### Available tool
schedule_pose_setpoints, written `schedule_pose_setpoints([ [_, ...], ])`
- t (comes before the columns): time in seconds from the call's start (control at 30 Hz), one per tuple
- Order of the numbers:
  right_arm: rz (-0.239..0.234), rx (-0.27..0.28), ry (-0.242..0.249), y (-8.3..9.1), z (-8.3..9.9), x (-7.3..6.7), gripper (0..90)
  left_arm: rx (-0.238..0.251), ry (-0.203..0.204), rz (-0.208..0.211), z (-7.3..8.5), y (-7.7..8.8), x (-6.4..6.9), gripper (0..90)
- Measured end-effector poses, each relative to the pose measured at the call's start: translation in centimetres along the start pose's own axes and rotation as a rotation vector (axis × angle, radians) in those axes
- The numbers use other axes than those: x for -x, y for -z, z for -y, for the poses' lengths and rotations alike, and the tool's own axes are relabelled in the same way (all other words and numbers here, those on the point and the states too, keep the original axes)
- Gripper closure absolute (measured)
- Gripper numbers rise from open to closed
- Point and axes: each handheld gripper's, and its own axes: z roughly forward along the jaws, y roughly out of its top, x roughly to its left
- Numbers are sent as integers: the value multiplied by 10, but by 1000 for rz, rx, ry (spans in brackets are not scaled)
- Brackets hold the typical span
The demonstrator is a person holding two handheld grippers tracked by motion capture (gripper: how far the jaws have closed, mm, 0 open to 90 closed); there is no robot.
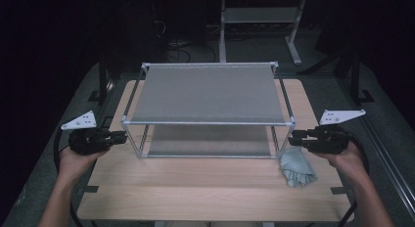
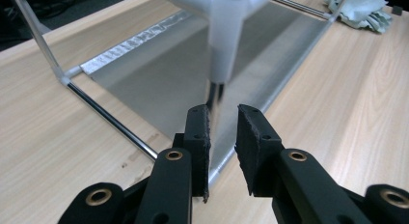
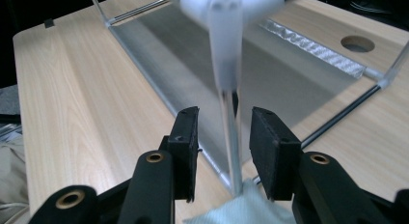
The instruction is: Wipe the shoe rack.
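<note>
A two-tier rack (image 1: 208, 92) of thin metal rods with grey fabric shelves stands on the wooden table (image 1: 195, 188). My left gripper (image 1: 120, 136) is at its front-left corner post (image 2: 224, 45). In the left gripper view the jaws (image 2: 223, 109) stand open on either side of the post, with a gap showing. My right gripper (image 1: 296, 138) is at the front-right corner post (image 3: 225, 45). Its jaws (image 3: 225, 112) are open too, with the thin post between them and not pressed. A crumpled pale green cloth (image 1: 297, 170) lies by that corner.
The cloth (image 3: 241, 209) lies just under my right gripper's jaws and shows far off across the rack in the left gripper view (image 2: 359, 9). A round hole (image 3: 357, 43) is cut in the tabletop behind the rack. A white metal stand (image 1: 259, 16) stands beyond the table.
</note>
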Motion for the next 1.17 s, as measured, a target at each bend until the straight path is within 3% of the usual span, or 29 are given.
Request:
schedule_pose_setpoints([
  [0.23,-4,7,-33,9,25,-5,618,6,5,9,10,5,8,734],
  [0.53,-11,-6,-55,7,48,-11,605,2,-4,42,18,-2,22,715],
  [1.17,-23,-13,-60,5,68,-27,546,4,-14,102,35,-16,55,678],
])
